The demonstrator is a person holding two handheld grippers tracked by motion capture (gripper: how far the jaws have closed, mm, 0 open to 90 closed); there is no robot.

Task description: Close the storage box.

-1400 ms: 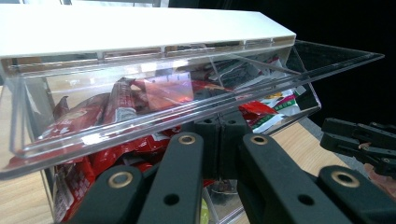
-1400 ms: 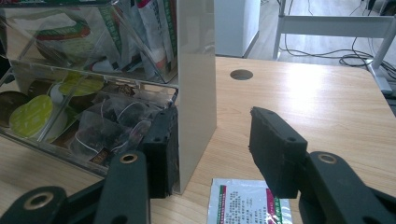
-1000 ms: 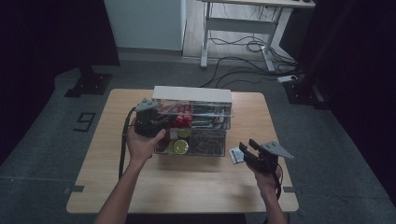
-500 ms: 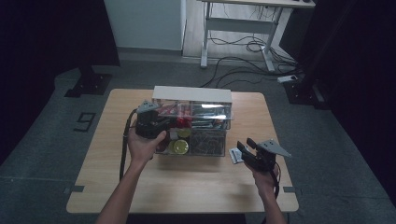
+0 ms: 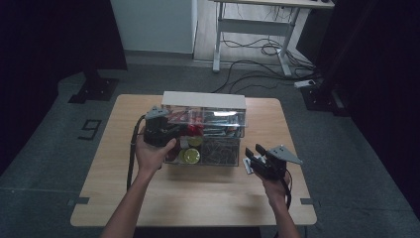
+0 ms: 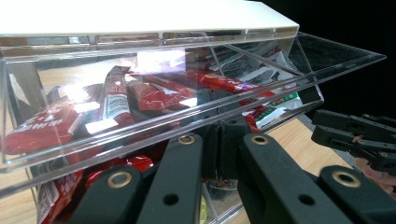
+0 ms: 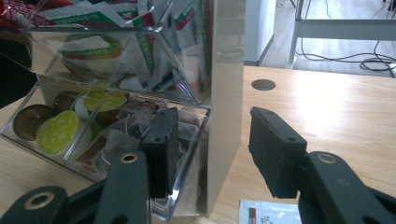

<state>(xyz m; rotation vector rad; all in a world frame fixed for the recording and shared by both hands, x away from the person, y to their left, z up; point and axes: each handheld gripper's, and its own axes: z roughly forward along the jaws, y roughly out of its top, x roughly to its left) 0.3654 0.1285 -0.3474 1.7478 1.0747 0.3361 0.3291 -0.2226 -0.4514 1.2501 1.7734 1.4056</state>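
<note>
A clear acrylic organiser box (image 5: 205, 131) with a white top stands on a wooden table (image 5: 124, 198), a little behind the table's centre. Its upper tier holds red sachets (image 6: 154, 93) on the left and white-and-green sachets (image 7: 140, 46) on the right. The lower tier, in front, holds yellow-green and brown coffee capsules (image 7: 58, 130) and tea bags (image 7: 126, 133).

The left gripper (image 5: 166, 131) sits at the box's front left corner, its jaws pressed together just under the clear front lip of the upper tier; the pictures do not show whether anything is pinched between them.

The right gripper (image 5: 252, 157) rests just off the box's front right corner with its jaws spread and nothing between them. A single white-and-green sachet (image 7: 271, 212) lies flat on the table beside the box's right wall, under that gripper
</note>
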